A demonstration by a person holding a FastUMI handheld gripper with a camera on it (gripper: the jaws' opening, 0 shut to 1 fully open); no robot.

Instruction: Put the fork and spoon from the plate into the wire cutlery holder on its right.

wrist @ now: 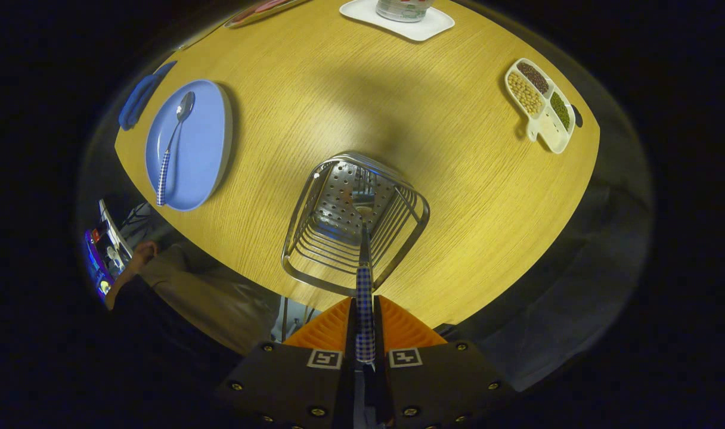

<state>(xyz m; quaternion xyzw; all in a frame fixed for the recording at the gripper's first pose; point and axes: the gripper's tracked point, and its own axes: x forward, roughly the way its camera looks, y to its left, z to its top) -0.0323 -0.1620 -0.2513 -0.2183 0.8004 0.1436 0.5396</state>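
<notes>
My gripper (364, 316) is shut on the checked handle of the fork (364, 286), held straight above the wire cutlery holder (353, 223). The fork's metal end points down inside the holder, near its perforated bottom. The holder stands on the wooden table (350, 107), just ahead of my fingers. To its left lies the blue plate (204, 140) with the spoon (173, 146) on it, bowl end away, checked handle toward the table's near edge.
A divided white dish of beans (540, 104) sits far right. A white tray (398, 21) with a clear container stands at the far side. A blue cloth (139, 98) lies beyond the plate. A person's hand (139, 256) and sleeve show below the table's edge.
</notes>
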